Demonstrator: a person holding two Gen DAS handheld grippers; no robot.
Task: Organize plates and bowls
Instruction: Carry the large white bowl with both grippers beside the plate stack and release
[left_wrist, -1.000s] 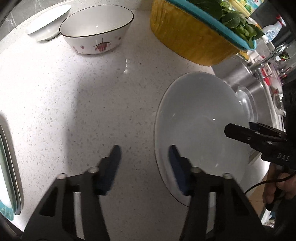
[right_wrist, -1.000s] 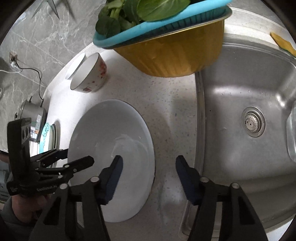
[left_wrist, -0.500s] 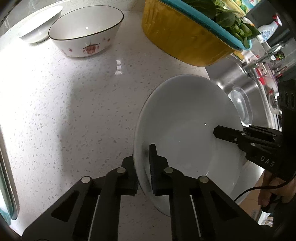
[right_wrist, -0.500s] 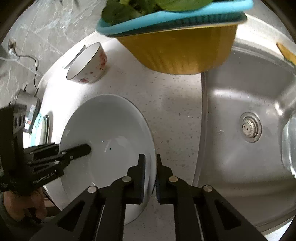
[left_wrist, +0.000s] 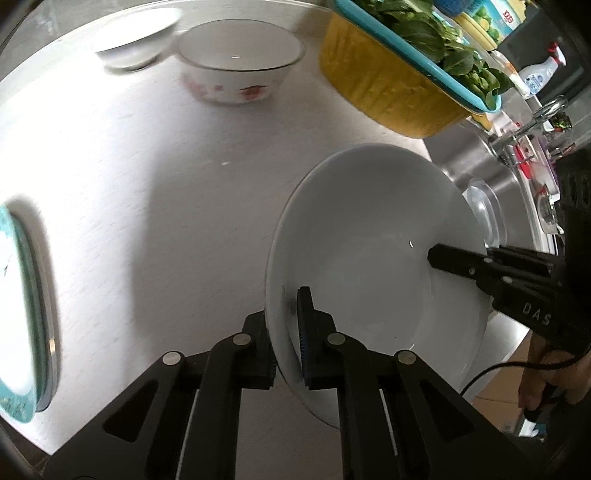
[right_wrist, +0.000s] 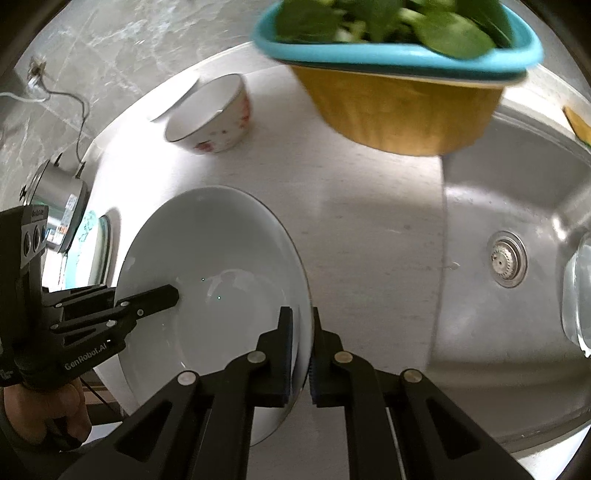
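Pale speckled counter beside a steel sink, marble wall behind. White plate lifted over the counter edge, opposite rims clamped: left gripper and right gripper both pinched tight on it.

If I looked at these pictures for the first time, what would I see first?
A big white plate, pinched on opposite rims by two black tongs, the left and the right. Behind it sits a yellow basin topped with leafy greens, and a steel sink lies to the right.
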